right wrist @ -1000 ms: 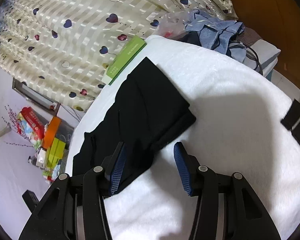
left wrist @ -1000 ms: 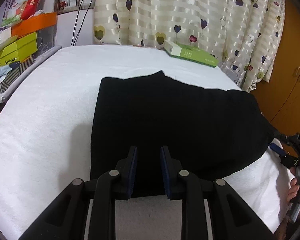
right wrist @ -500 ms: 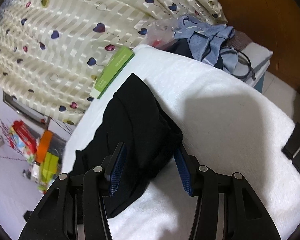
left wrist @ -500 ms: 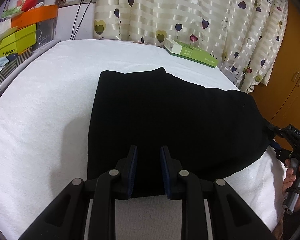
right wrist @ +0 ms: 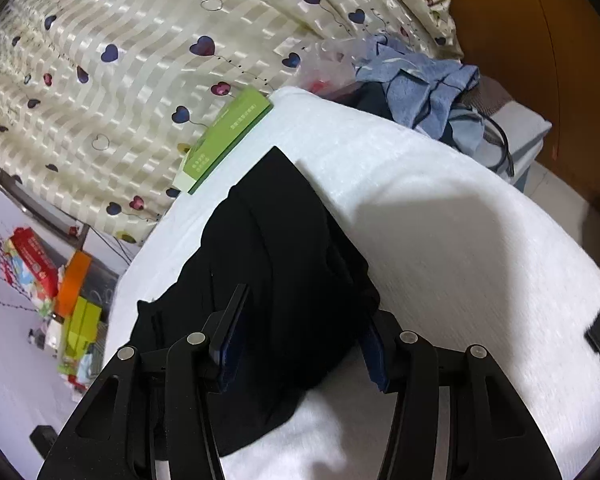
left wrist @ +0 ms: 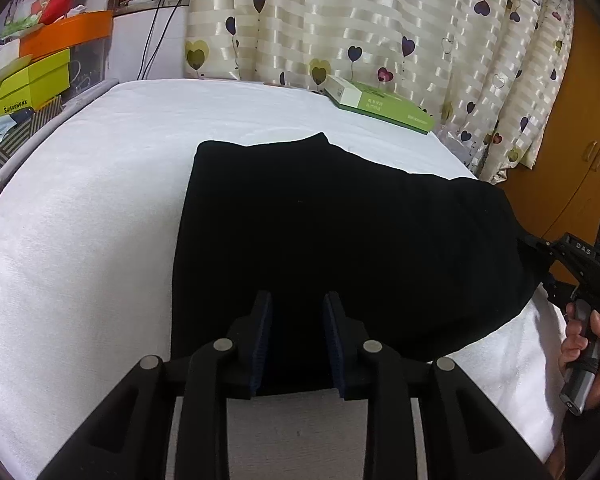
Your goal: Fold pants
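Note:
Black pants lie folded into a broad rectangle on a white bed cover. My left gripper is shut on the pants' near edge, with black cloth filling the narrow gap between its fingers. In the right wrist view the pants run away from me. My right gripper is open, one finger on each side of the pants' near end. The left wrist view shows the right gripper touching the pants' right end, held by a hand.
A green and white box lies at the bed's far edge by the heart-patterned curtain. Stacked boxes stand to the left. Blue clothes are piled beyond the bed. A wooden wardrobe stands on the right.
My right gripper has moved forward onto the pants' end, which now sits between its open fingers. The left gripper has kept its grip and barely moved.

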Available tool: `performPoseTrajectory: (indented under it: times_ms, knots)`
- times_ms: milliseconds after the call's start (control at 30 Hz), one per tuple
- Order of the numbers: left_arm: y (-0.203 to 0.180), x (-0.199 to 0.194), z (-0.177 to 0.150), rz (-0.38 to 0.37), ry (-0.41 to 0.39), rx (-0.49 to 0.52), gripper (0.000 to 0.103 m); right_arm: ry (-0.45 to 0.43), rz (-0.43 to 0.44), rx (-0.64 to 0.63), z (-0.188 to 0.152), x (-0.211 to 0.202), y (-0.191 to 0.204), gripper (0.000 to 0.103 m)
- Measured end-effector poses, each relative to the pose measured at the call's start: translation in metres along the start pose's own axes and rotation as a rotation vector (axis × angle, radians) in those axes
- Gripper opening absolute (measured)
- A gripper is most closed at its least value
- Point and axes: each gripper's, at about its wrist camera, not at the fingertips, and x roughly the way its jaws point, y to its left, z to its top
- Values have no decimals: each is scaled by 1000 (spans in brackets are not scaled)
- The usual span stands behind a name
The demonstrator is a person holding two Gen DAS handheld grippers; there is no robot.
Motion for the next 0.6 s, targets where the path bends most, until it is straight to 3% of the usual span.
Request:
performPoseTrajectory:
  times_ms: [33, 67, 333, 600]
  knots:
    - [0, 0, 0, 1, 0, 2, 30, 2, -6, -11, 1, 1, 2, 45]
    - [-1, 0, 0, 2, 0, 3, 30, 1, -10, -14, 3, 0, 3, 27]
    - [-1, 0, 0, 1, -1, 2, 30, -48, 109, -194, 14, -25, 65, 23]
    - [4, -16, 0, 2, -25, -44, 30, -5, 245, -442, -2, -25, 158, 22]
